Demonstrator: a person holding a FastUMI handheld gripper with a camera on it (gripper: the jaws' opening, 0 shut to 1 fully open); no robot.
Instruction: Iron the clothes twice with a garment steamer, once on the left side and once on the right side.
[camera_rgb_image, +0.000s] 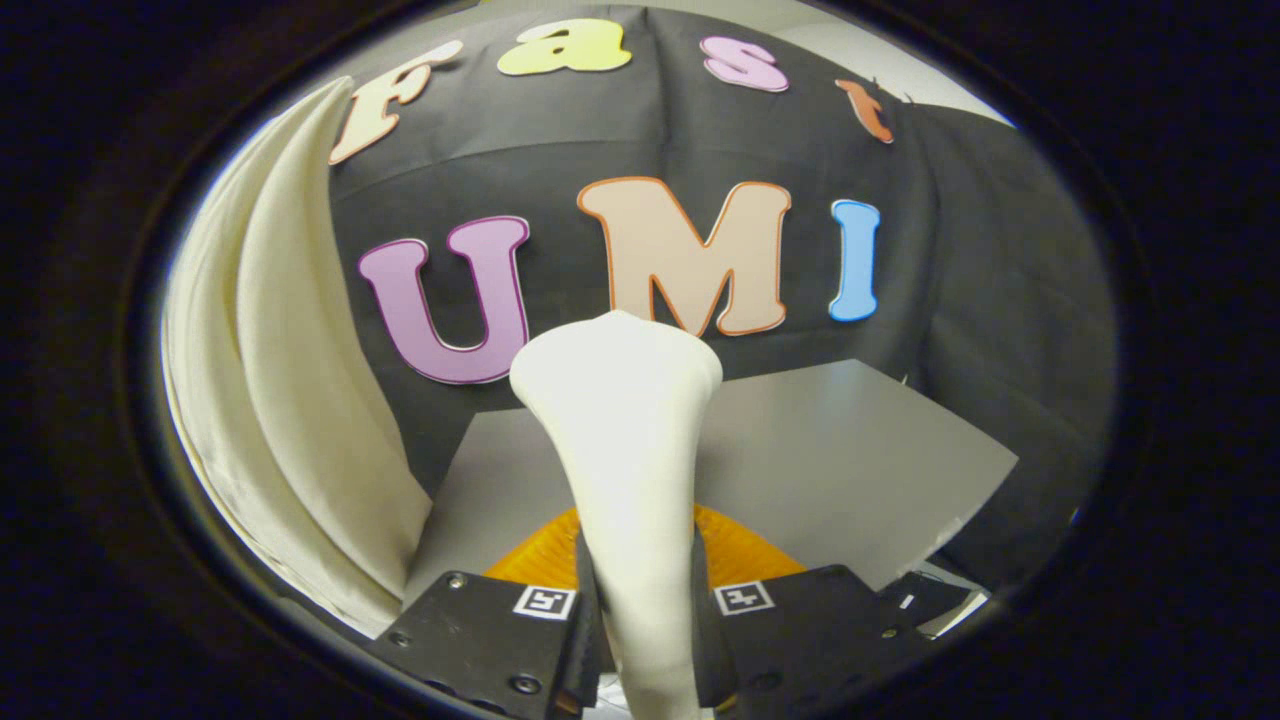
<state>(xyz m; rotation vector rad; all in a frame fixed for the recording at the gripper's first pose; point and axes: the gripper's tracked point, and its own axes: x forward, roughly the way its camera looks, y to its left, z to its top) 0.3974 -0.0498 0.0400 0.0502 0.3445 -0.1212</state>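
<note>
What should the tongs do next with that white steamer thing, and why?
Probably swing the tongs left, toward the hanging cream cloth garment. Both fingers already press on the white plastic garment steamer, so it is held, but its wide head points at the booth wall, apart from the garment, which hangs off to the left.

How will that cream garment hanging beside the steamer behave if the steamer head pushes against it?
The cream garment hangs in long soft folds, so it will probably give way and swing rather than resist. It looks thin and light, so it may bunch under pressure. The steamer, gripped between the gripper fingers, looks rigid and smooth, so it should glide rather than snag.
</note>
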